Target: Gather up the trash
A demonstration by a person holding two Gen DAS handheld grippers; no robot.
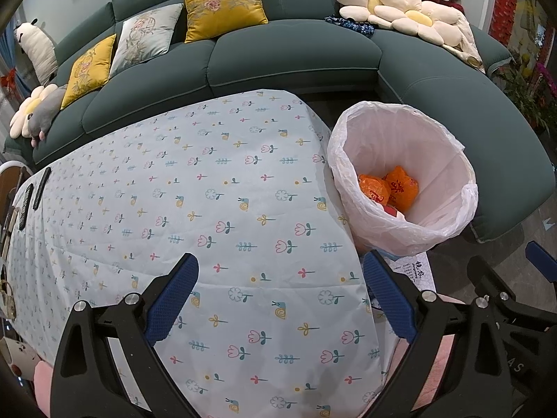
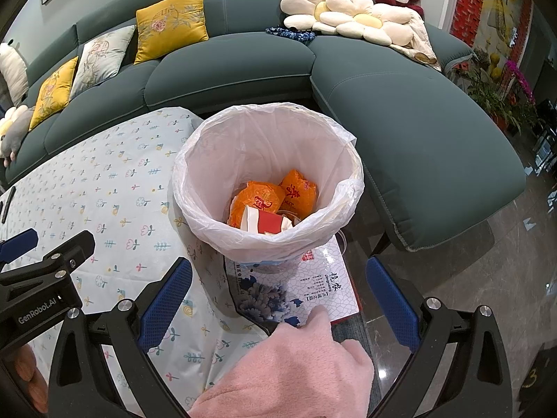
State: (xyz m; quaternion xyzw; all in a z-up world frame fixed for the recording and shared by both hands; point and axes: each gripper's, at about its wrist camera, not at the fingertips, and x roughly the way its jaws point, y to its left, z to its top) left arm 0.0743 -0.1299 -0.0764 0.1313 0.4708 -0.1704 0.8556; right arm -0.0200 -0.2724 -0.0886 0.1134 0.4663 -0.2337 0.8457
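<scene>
Left claw (image 1: 280, 291) sat wide apart at bottom of left wrist view, blue pads empty, hovering over the surface (image 1: 209, 209) w/ its flower-print cloth. Right claw (image 2: 278, 296) was also wide & empty at bottom of its view; a pink fleece sleeve (image 2: 289, 372) lay between its fingers, seen properly only there. Left view caught just a pink edge, lower right.

Just past the sleeve, right view showed a blue-and-white printed box (image 2: 303, 289) under the bin; left view gave only a corner of it. The trash bin (image 2: 268, 174), white-bag lined, stood centre frame in right view, mid-right in left view, beside the surface's edge. Inside: two orange wrappers (image 2: 275, 196) in both views, plus a red-and-white carton (image 2: 266, 223), mostly hidden in left view.

Far left edge of left view: dark remotes (image 1: 36, 191) on the surface. Beyond, the green sofa (image 1: 296, 55) w/ yellow cushions (image 1: 222, 5) & flower pillows (image 1: 393, 10).
</scene>
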